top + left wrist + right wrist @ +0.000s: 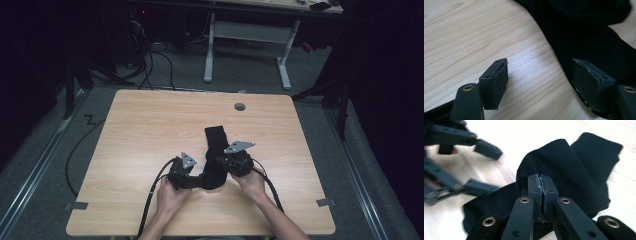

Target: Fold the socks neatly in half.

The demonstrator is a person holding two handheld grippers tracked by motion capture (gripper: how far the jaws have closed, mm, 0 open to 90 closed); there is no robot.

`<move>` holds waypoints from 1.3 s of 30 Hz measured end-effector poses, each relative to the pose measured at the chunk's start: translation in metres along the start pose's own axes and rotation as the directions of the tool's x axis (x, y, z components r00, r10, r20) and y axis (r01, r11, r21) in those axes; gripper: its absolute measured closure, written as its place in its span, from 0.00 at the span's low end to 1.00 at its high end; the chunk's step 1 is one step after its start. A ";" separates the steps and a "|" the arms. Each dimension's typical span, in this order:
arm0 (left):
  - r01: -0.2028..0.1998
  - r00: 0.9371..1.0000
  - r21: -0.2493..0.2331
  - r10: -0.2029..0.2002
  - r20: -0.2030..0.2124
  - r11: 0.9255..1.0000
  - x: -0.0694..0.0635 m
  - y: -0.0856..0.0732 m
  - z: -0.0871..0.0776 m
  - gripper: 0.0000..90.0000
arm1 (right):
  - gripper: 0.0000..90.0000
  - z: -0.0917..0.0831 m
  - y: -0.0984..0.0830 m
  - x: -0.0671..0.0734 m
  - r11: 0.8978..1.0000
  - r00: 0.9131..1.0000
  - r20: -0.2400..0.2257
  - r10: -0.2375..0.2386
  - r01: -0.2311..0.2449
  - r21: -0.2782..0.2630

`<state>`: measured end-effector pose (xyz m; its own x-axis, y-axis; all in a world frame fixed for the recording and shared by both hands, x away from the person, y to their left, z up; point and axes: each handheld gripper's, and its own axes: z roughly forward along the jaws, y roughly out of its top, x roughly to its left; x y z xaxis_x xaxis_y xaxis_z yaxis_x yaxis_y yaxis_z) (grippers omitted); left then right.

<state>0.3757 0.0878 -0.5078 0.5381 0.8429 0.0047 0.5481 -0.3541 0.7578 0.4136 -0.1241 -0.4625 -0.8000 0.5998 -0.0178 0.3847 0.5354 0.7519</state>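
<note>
The black sock (pixel 574 167) is pinched by the right gripper (pixel 543 195): its two pads are pressed together, with a fold of the cloth bunched up around their tips. From this fold the sock falls away toward 1 o'clock and toward 8 o'clock in the right gripper view. The left gripper (pixel 539 85) has its jaws wide apart and holds nothing; one pad (pixel 495 82) stands over bare wood, the other pad (pixel 590 83) lies at the edge of the sock, but I cannot tell if it touches the cloth.

In the high view the sock (pixel 216 142) lies on the wooden table (pixel 145 125), a little toward 6 o'clock from the middle. Its upper end points to 12 o'clock, and its lower end curves toward 8 o'clock, between the two grippers. The right gripper (pixel 227 165) is at the 3 o'clock side of this lower part, the left gripper (pixel 192 177) at the 9 o'clock side. Both hands come in from 6 o'clock. A round grey cap (pixel 240 106) sits in the table near its far edge, at 12 o'clock from the sock.
</note>
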 end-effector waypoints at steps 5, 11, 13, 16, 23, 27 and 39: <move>0.006 1.000 0.001 -0.006 -0.002 1.000 0.001 -0.001 -0.001 0.32 | 0.97 -0.008 -0.002 0.009 1.000 0.999 -0.029 -0.015 0.015 0.002; 0.011 1.000 0.001 -0.011 -0.009 1.000 0.002 -0.001 -0.001 0.33 | 0.97 -0.017 -0.006 0.020 1.000 0.996 -0.085 -0.023 0.023 0.003; 0.007 1.000 0.002 -0.007 -0.020 1.000 0.001 -0.001 0.000 0.33 | 0.97 -0.019 -0.008 0.022 1.000 0.996 -0.091 -0.023 0.023 0.008; 0.007 1.000 0.004 -0.006 -0.024 1.000 0.001 -0.001 0.000 0.32 | 0.97 -0.021 -0.009 0.027 1.000 0.994 -0.109 -0.024 0.025 0.013; 0.014 1.000 0.005 -0.014 -0.027 1.000 0.001 -0.001 0.000 0.32 | 0.97 -0.013 -0.015 0.036 0.997 0.991 -0.126 -0.044 0.051 0.053; 0.025 0.999 0.004 -0.025 -0.029 1.000 0.003 -0.001 -0.003 0.32 | 0.96 -0.001 -0.024 0.036 0.994 0.992 -0.113 -0.053 0.064 0.091; 0.027 1.000 -0.060 -0.027 -0.011 0.998 0.002 0.009 -0.019 0.33 | 0.85 -0.009 -0.026 0.030 1.000 0.995 -0.095 -0.022 0.024 0.016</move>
<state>0.3698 0.0935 -0.4887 0.5156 0.8568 -0.0085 0.5224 -0.3066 0.7957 0.3752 -0.1253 -0.4763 -0.8484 0.5286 0.0279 0.3728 0.5593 0.7404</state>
